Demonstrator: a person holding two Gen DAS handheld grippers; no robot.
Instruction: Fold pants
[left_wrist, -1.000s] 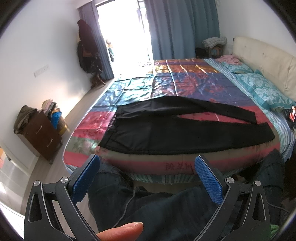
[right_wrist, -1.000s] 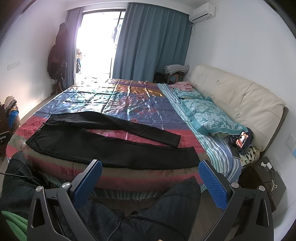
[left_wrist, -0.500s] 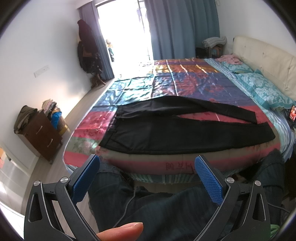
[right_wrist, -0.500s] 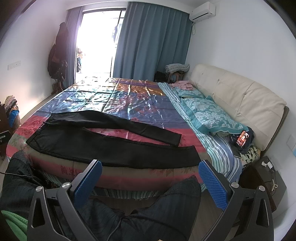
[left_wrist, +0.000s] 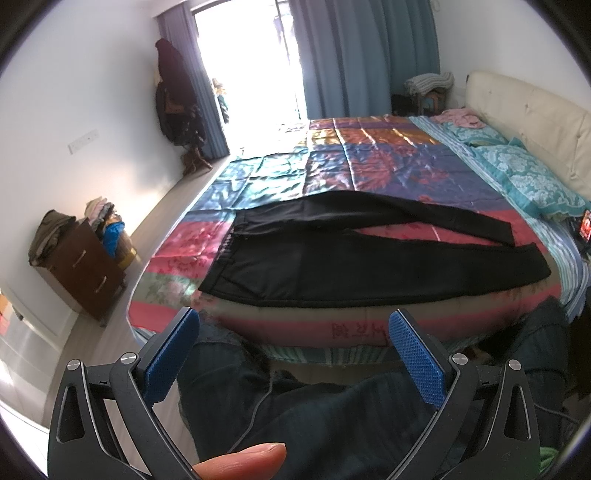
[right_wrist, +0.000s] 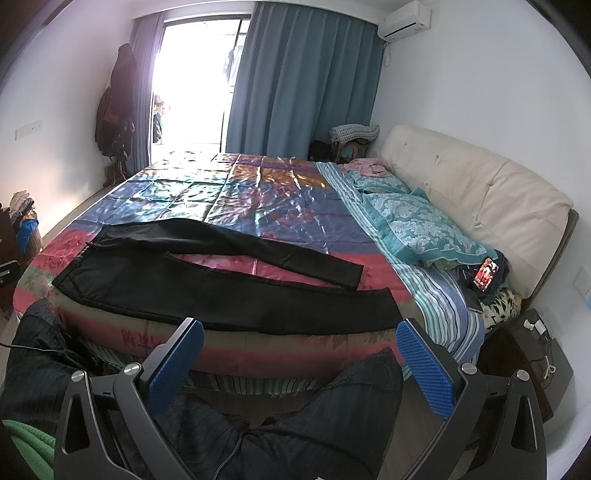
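1. Left wrist view: left tongs (left_wrist: 290, 332) spread wide, nothing between the blue pads, held low over the person's lap and well short of the bed (left_wrist: 369, 158).
   - Black pants (left_wrist: 332, 258) lie flat on the quilt nr the bed's front edge, unfolded. Waistband (left_wrist: 221, 258) twd the left side, legs running right.
   - Legs split in a V: far leg (left_wrist: 461, 219) angles away, near leg (left_wrist: 480, 273) runs along the bed edge.
   - Dresser (left_wrist: 85, 269) w/ clothes piled on top stands by the left wall, well apart from the bed.

2. Right wrist view: right tongs (right_wrist: 301, 343) also wide apart, empty, held over the person's knees and not touching the fabric.
   - Near-leg hem (right_wrist: 384, 306) sits just beyond the tongs; far-leg hem (right_wrist: 351, 277) a bit further back, strip of pink quilt showing between them.
   - Pillow (right_wrist: 424, 229) and a lit phone (right_wrist: 485, 273) lie by the headboard, clear of the pants.

3. Handling (judgement):
   - Pants look light, soft, floppy; no stiffness, so they'll sag and drag if lifted from one point only.
   - Quilt looks satiny, prob slippery, so the fabric may slide instead of folding cleanly.
   - Thin layers: pinch deep enough to catch both front and back of a leg.
   - Best holds: left tongs on the far waistband corner, right tongs on the far-leg hem, then bring the far leg over onto the near one.
   - Task looks to be at the very start; no fold made yet.
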